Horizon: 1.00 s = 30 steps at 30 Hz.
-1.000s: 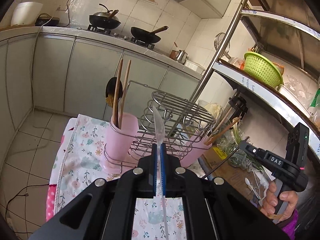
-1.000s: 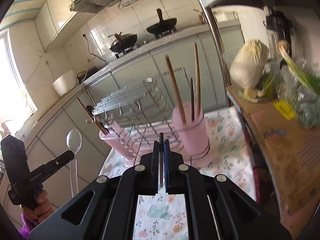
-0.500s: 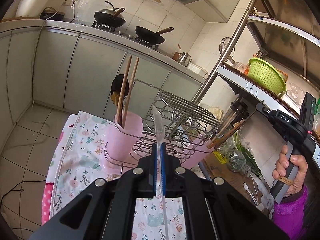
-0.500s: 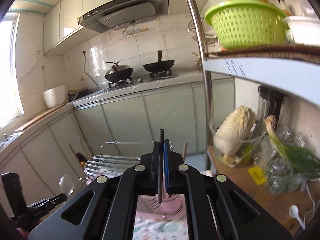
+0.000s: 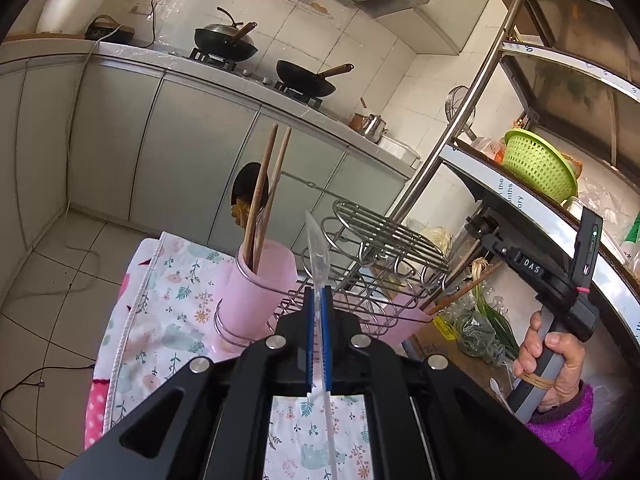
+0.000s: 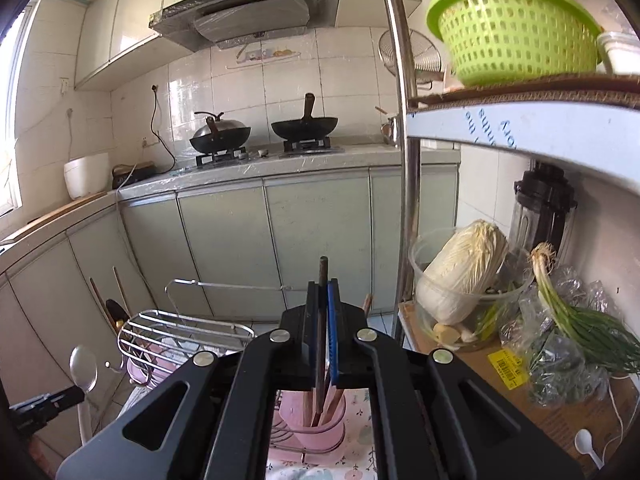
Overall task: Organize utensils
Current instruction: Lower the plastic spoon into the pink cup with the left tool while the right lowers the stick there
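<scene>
My left gripper is shut on a clear plastic spoon, bowl up, held in front of the wire dish rack. The rack's left pink cup holds wooden chopsticks; its right pink cup holds more. My right gripper is shut on a dark chopstick, upright above the right pink cup, its lower end near the other sticks in the cup. The spoon also shows in the right wrist view.
A floral cloth covers the table. A metal shelf stands at the right with a green basket, cabbage bowl, scallions and a white spoon. Counter with woks behind.
My right gripper has risen and tilted up, carrying the dark chopstick above the right cup. My left gripper has stayed near the rack with the spoon, shifting slightly.
</scene>
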{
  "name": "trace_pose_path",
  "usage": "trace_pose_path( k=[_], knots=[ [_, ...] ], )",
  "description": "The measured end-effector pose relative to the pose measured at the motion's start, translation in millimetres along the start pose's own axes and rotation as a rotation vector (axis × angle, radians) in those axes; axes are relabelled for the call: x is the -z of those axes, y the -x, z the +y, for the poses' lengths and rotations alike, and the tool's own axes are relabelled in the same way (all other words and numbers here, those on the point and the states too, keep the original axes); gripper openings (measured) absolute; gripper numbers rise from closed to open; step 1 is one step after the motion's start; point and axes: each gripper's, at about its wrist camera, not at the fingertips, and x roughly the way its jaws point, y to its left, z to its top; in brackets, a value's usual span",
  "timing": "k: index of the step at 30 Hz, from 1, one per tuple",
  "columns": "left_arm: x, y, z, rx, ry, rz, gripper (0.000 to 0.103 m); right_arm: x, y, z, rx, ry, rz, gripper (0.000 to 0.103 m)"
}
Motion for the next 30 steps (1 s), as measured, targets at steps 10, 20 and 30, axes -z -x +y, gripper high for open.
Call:
trace_pose_path(
  k=[10,20,30],
  knots=[
    [-42,5,-19,-0.083,-0.093,-0.296,0.002,5,-1,0,-0.013,-0.002,0.009,0.005],
    [-44,-46,-42,-0.292,-0.280,-0.552,0.003,0,-7,-7,-0.073,-0.023,0.033,0.005],
    [1,-82,-55,-0.409,-0.420,-0.717,0.003,-4,-9,-10,-0.089,-0.004,0.050,0.005]
  ],
)
